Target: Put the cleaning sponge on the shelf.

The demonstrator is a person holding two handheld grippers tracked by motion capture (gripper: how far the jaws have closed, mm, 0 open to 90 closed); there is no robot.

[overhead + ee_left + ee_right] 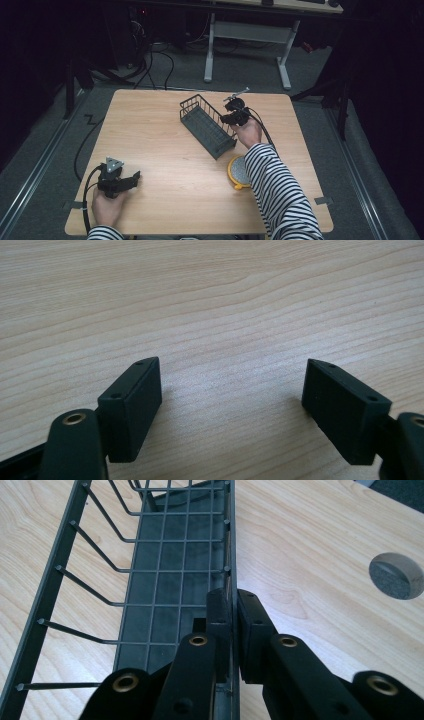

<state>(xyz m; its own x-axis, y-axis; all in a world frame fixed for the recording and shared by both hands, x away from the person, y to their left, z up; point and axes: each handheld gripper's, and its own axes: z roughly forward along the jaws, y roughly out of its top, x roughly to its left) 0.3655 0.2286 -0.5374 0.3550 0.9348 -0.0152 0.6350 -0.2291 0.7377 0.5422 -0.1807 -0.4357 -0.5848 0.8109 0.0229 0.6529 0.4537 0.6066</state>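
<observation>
Right now the dark wire basket (207, 126) lies at the middle of the desk (160, 145), set on a slant, its long axis running from the far centre toward the near right. In the right gripper view its grid wall (170, 570) and flat dark floor run away from the camera, with bent wire prongs along one side. The right gripper (235, 116) sits at the basket's right long side, and its fingers (220, 615) are clamped on the top rim wire of that wall, one pad inside the basket and one outside, pressed close with the wire between them. The person's right hand (247, 132) holds that gripper, and a black-and-white striped sleeve (280, 190) runs back from it to the near edge.

Just beside the basket's near end lies a round yellow-rimmed disc with a grey centre (238, 171), partly under the sleeve. A grey round inset (396, 575) shows in the desk surface in the right gripper view, well apart from the basket.

The left gripper (131, 180) rests at the near left corner of the desk, well apart from the basket, held in the left hand (107, 205). Its fingers (135, 405) stand wide apart over bare wood, with nothing between them.
</observation>
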